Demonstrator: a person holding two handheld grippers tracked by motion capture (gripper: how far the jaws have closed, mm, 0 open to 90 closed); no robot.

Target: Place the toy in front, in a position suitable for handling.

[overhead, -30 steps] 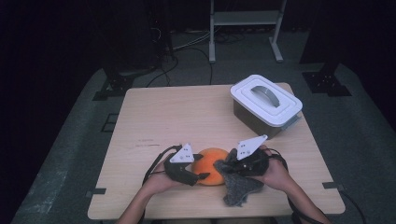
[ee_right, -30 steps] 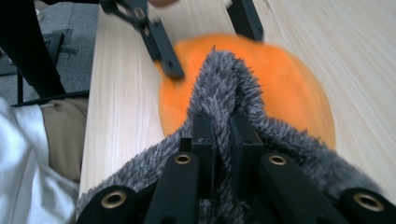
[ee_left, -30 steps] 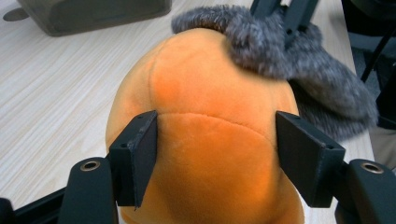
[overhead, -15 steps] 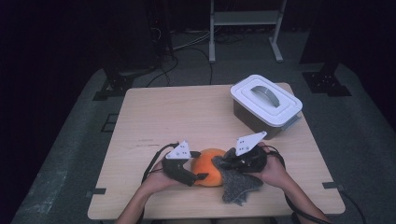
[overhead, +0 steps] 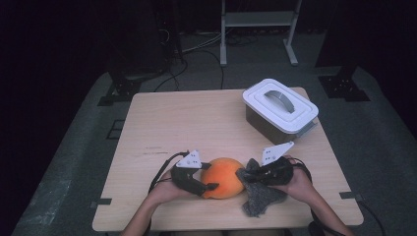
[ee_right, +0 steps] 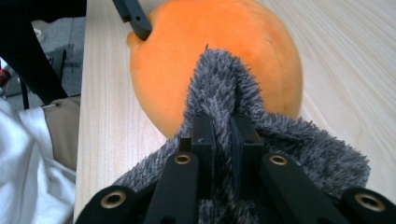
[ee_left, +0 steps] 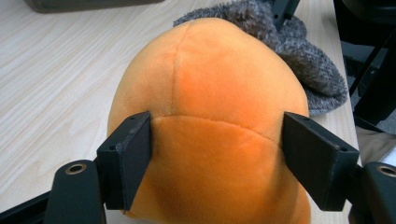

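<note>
Orange plush ball (overhead: 223,177) lay near the counter (overhead: 196,123) front edge, squeezed between left tongs (ee_left: 217,154); grey fuzzy cloth (ee_right: 229,93) pinched in right tongs (ee_right: 222,135). Risked slipping out sideways (soft, round surface), or cloth tearing free.

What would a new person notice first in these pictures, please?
The bright orange plush ball near the table's front edge draws the eye first, sitting between the jaws of the left gripper. Just to its right, the right gripper pinches a fuzzy grey cloth that touches the ball. A white lidded box stands at the far right.
</note>
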